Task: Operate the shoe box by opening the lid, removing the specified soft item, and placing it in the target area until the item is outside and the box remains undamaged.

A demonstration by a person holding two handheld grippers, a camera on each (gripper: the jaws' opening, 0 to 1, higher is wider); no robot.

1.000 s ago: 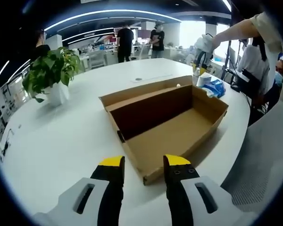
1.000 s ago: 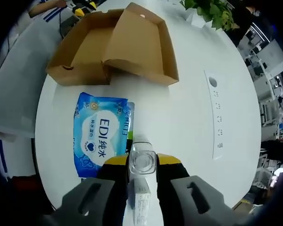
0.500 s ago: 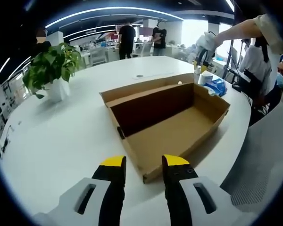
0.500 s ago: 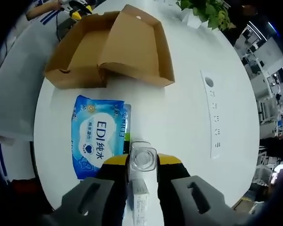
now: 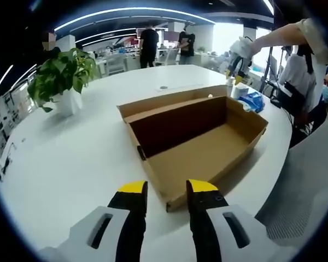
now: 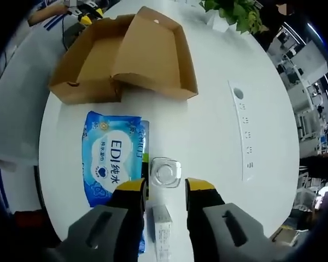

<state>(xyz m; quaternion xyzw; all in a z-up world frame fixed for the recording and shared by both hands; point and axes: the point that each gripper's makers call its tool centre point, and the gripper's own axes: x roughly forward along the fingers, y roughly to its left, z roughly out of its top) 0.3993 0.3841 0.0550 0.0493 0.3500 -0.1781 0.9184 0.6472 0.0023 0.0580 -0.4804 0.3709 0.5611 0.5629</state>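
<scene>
Looking along your left gripper (image 5: 167,188), you see its yellow-tipped fingers (image 5: 132,188) spread apart with nothing between them, poised just short of the near corner of the shoe box (image 5: 199,139). The box sits open on the white tabletop (image 5: 71,158), its lid (image 5: 164,101) folded back on the far side, the inside bare cardboard. A potted plant (image 5: 61,82) stands well apart at the left. Beyond the box, near the table edge, lies the blue wipes pack (image 5: 251,101), with your right gripper (image 5: 238,60) above it.

In the right gripper view, your right gripper (image 6: 165,188) has its fingers (image 6: 199,186) released, holding nothing. A small clear bottle (image 6: 165,172) stands just ahead of the fingertips, apart from both. The wipes pack (image 6: 112,155) lies flat on the tabletop (image 6: 208,131) just beside it, outside the shoe box (image 6: 126,54). A small white carton (image 6: 163,234) lies between the finger bases.
</scene>
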